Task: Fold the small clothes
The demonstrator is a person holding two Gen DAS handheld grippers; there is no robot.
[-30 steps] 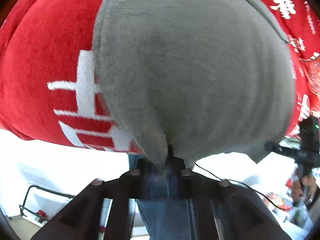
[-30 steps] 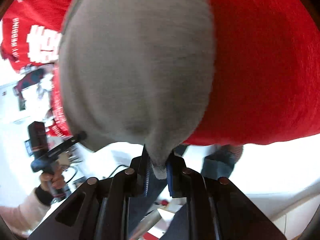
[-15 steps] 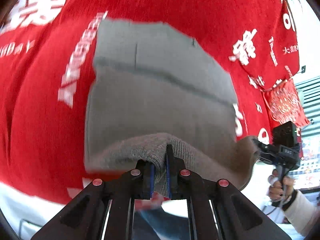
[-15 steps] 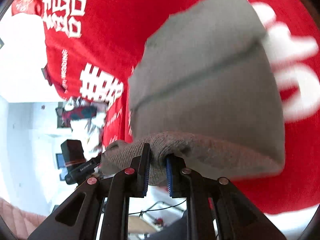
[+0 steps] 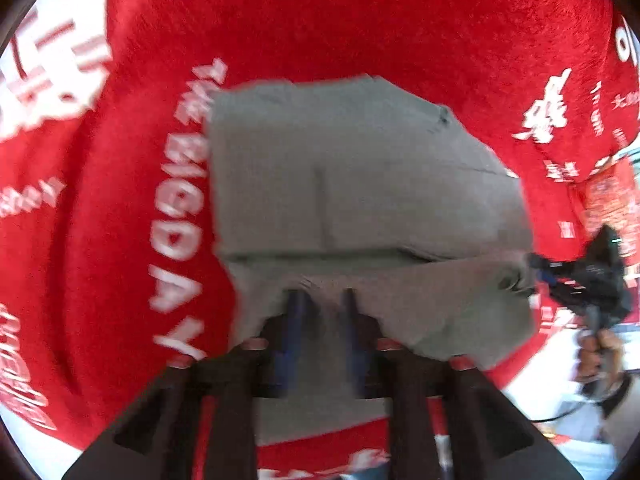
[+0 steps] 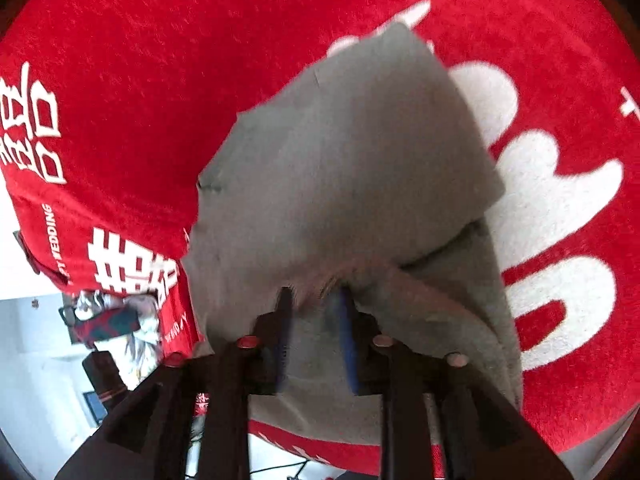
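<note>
Lying folded on a red cloth (image 5: 360, 32) printed with white lettering, a small grey garment (image 5: 360, 184) is shown from both wrist cameras. In the left wrist view the garment is seen as a doubled rectangle, an upper layer resting over a lower one, with the folded edge running across the frame just beyond the fingertips. The left gripper (image 5: 320, 300) is seen pointing steeply down at the near edge of the garment; its jaws have just been opening, and they now stand spread, with grey fabric lying between the blue-lined fingers (image 5: 294, 320) but no longer pinched. At the right edge of the same view the right gripper (image 5: 580, 280) is seen by the right end of the fold, carried by a hand (image 5: 600, 352); its jaw state cannot be told from this view.

In the right wrist view the same garment (image 6: 352, 168) is seen lying diagonally on the red cloth (image 6: 160, 60), partly covering large white characters. The right gripper (image 6: 312, 300) is shown at the near edge of the fold; its jaws have likewise just been opening, and they stand apart, with a raised ridge of grey fabric between the fingers (image 6: 346, 328), which is not seen to be clamped. The picture is blurred around both sets of fingertips, so that exact contact with the fabric cannot be determined. Beyond the left edge of the cloth a white room is visible.
</note>
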